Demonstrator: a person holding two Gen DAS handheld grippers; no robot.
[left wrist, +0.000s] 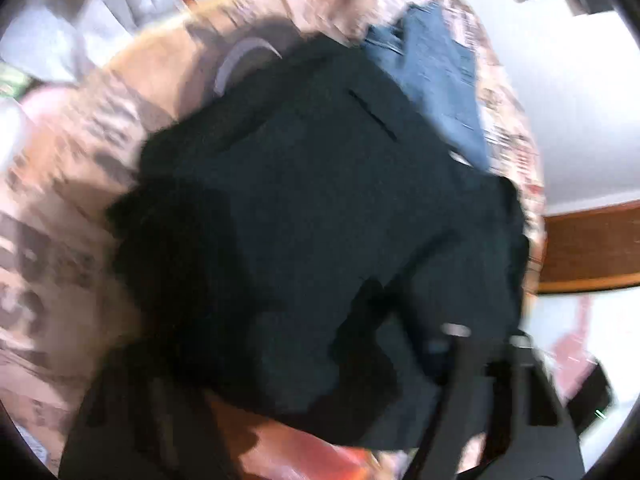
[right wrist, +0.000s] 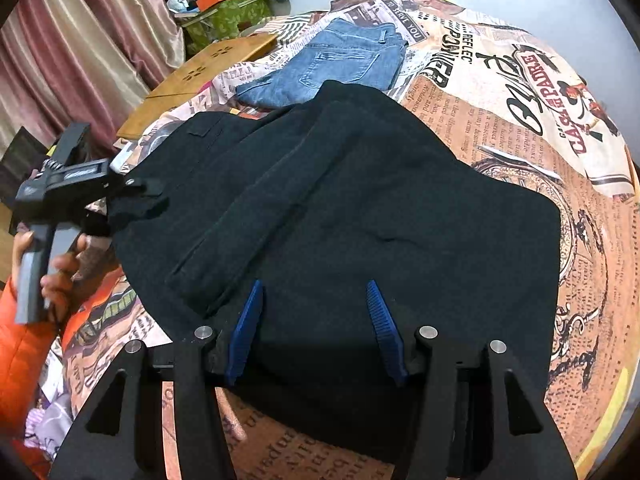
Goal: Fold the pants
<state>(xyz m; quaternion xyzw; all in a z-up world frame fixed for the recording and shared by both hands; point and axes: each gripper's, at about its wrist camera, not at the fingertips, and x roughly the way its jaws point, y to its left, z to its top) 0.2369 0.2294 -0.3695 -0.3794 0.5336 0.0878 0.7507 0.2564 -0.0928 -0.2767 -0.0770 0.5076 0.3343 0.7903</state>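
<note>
Black fabric fills both views: the black pants (right wrist: 360, 208) lie spread on a surface covered by a newspaper-print cloth (right wrist: 520, 112), folded over on themselves so that one layer forms a long ridge running away from the right jaws.

The right gripper (right wrist: 316, 328) points down at the near hem. Its blue ribbed pads (right wrist: 246, 328) stand apart with the near edge of the pants between them; whether they press on the fabric is not clear, since a broad stretch of flat cloth shows in the gap.

The left gripper (right wrist: 148, 196) sits to the left of the right jaws, at the far left edge of the pants, held by a hand (right wrist: 60, 276) with an orange sleeve (right wrist: 20, 344) below it. Its tip meets the fabric's edge, and a small bunch of black cloth sits at it. The left wrist view is heavily blurred, so the state of its jaws cannot be told; the pants (left wrist: 320, 208) take up most of that picture directly ahead of them.

Beyond the black pants, farther from both sets of jaws, a pair of blue jeans (right wrist: 336, 64) lies folded on the same cloth, its edge touching or tucked under the black fabric. A wooden board (right wrist: 200, 76) lies beyond the left gripper, and pink curtains (right wrist: 80, 40) hang behind it.
</note>
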